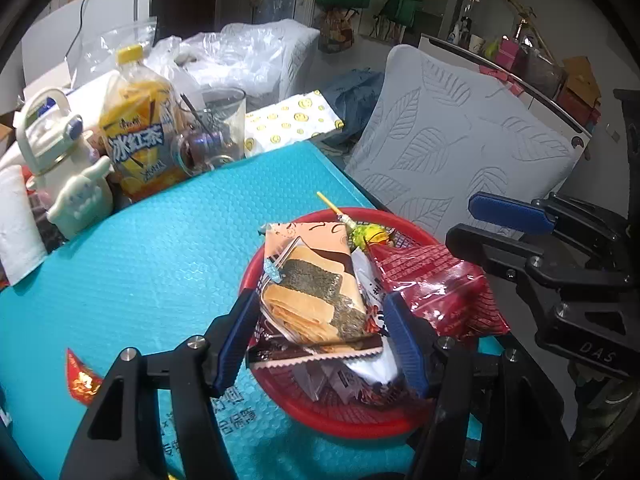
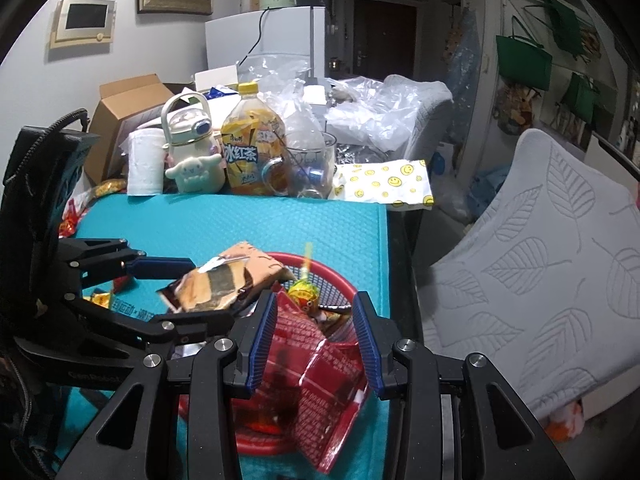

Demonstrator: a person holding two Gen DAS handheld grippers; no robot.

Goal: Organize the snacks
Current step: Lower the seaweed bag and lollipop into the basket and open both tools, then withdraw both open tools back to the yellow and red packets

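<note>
A red mesh basket [image 1: 348,428] sits at the right edge of the teal mat, heaped with snack packets. On top lies an orange seaweed-cracker packet [image 1: 316,292]. My left gripper [image 1: 320,340] straddles it, open, with both pads a little clear of its sides. A yellow-stick lollipop [image 1: 362,236] rests at the basket's far rim. In the right wrist view my right gripper [image 2: 315,300] is shut on a crumpled red snack packet [image 2: 316,380], which hangs over the basket [image 2: 348,280]. The left gripper [image 2: 214,292] and the cracker packet [image 2: 216,284] show at its left. Lower packets are mostly hidden.
Along the back of the teal mat [image 1: 140,260] stand an iced-tea bottle [image 1: 140,136], a white character flask [image 1: 64,160], a glass mug [image 1: 212,132] and a paper roll [image 1: 16,224]. A leaf-patterned pillow [image 1: 460,140] leans beyond the table's right edge. A small red wrapper [image 1: 82,380] lies front left.
</note>
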